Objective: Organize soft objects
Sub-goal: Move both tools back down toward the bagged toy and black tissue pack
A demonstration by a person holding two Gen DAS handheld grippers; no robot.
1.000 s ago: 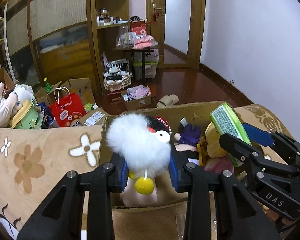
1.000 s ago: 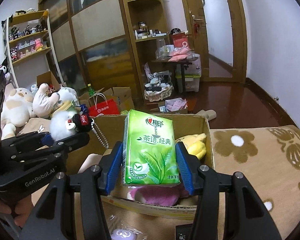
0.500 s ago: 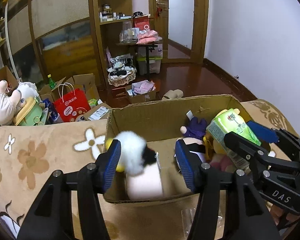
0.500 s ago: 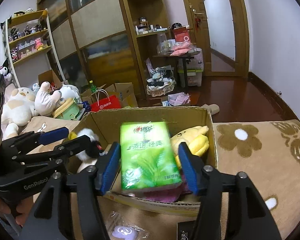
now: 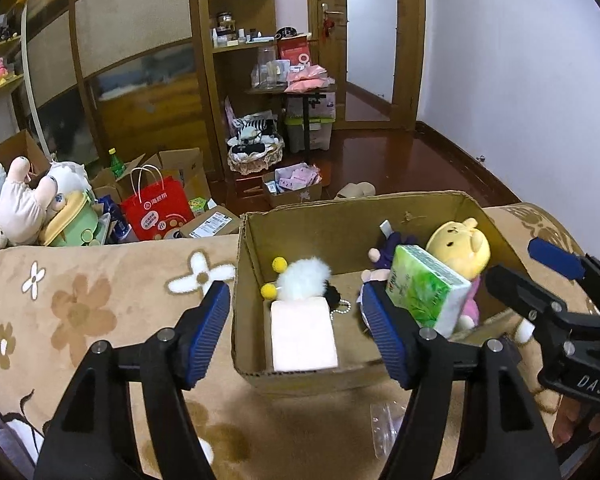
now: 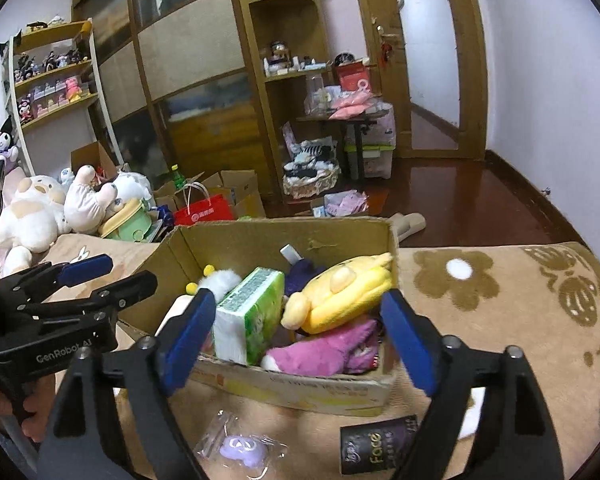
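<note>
An open cardboard box [image 5: 340, 228] [image 6: 284, 388] stands on the flowered blanket. Inside lie a white fluffy toy [image 5: 304, 280] [image 6: 226, 280] on a pale pink block [image 5: 303, 334], a green tissue pack [image 5: 426, 290] [image 6: 252, 314], a yellow plush [image 5: 458, 246] [image 6: 348, 294], a purple doll [image 5: 390, 248] and a pink plush [image 6: 324, 350]. My left gripper [image 5: 298, 336] is open and empty above the box's left half; it also shows in the right wrist view [image 6: 108, 272]. My right gripper [image 6: 296, 340] is open and empty above the box; it also shows in the left wrist view [image 5: 540, 268].
In front of the box lie a clear bag with a purple item [image 6: 240, 446] and a dark "Face" packet [image 6: 380, 446]. Beyond the blanket's edge are plush toys [image 6: 32, 208], a red bag [image 5: 158, 208], cartons, shelves and a doorway.
Both grippers opened and drew back. The white fluffy toy dropped from the left gripper into the box. The green tissue pack dropped from the right gripper into the box.
</note>
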